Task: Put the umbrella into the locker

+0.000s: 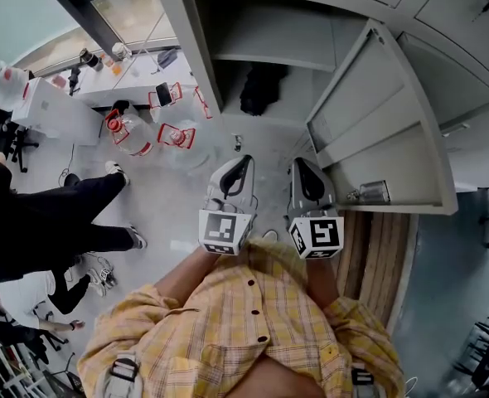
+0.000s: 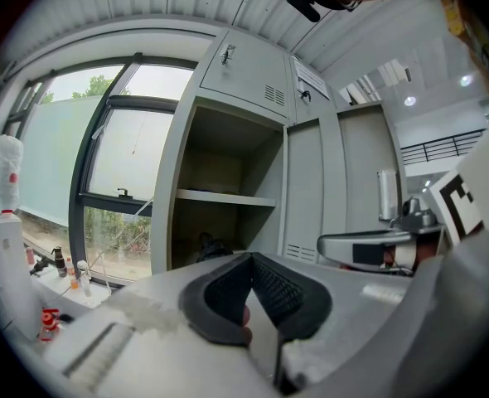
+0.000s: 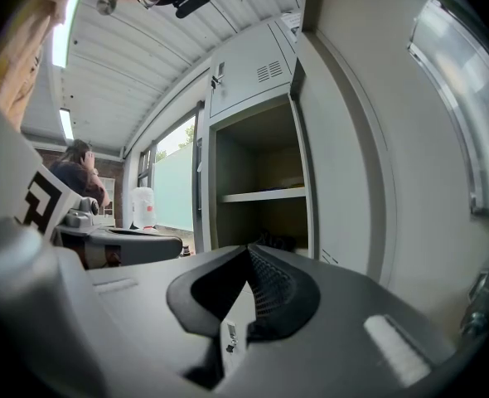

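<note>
While the wearer's yellow checked shirt [image 1: 228,330] fills the nearest part of the head view, the left tongs [image 1: 241,161] and right tongs [image 1: 305,164] reach out side by side beyond their marker cubes. They are near each other but apart, and both point toward the open locker [image 1: 188,40].

Left tongs: dark ribbed pads [image 2: 282,288] meet at the tips, nothing between them.

Right tongs: likewise closed tip to tip and carrying nothing, as the right gripper view shows.

At the left edge, level with the wearer, sits a person in dark clothing [image 1: 37,222].

Locker door [image 1: 385,131]: swung out to the right of the right tongs, inner face toward the camera, with a metal latch fitting [image 1: 372,192] near its free edge.

Locker interior: one shelf [image 2: 225,197] divides it into an upper and a lower compartment.

Umbrella [image 1: 263,88]: a dark folded bundle lying in the lower compartment, under the shelf and toward the back, well apart from both tongs.

Left of the locker, clear jugs [image 1: 133,136] with red handles stand on the pale floor [image 1: 170,189]. Beyond them a white surface [image 1: 137,81] under the window carries small bottles.
</note>
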Demonstrator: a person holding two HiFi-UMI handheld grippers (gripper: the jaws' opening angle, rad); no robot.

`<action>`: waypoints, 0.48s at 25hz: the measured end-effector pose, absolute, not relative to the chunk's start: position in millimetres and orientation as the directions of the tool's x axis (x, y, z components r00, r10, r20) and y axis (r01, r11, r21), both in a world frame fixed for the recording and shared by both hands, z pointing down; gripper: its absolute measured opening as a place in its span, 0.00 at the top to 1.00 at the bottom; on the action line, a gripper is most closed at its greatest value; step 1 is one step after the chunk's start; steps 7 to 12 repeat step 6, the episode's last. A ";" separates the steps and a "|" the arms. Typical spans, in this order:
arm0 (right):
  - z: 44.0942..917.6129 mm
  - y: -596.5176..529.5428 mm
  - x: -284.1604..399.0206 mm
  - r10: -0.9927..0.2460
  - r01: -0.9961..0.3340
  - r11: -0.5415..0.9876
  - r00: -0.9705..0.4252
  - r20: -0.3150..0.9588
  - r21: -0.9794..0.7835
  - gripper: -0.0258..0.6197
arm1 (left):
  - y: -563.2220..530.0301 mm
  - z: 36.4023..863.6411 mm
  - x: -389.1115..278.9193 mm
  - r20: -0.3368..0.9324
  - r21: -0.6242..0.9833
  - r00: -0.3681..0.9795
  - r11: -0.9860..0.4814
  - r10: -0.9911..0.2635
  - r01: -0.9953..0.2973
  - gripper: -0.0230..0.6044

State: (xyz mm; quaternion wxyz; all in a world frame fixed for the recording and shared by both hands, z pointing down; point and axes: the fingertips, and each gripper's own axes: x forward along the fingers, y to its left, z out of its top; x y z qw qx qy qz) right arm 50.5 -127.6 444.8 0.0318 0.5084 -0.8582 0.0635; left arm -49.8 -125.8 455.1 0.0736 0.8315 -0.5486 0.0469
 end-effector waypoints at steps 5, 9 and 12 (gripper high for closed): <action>446.6 -132.5 50.4 -0.867 -0.875 0.478 -0.485 0.117 -0.079 0.98 | -130.0 460.5 -48.4 0.142 0.054 0.405 -0.401 -0.903 -0.914 0.96; 446.9 -133.6 50.1 -0.866 -0.874 0.479 -0.486 0.116 -0.079 0.98 | -131.1 460.8 -48.0 0.142 0.051 0.406 -0.403 -0.903 -0.914 0.96; 446.9 -133.6 50.1 -0.866 -0.874 0.479 -0.486 0.116 -0.079 0.98 | -131.1 460.8 -48.0 0.142 0.051 0.406 -0.403 -0.903 -0.914 0.96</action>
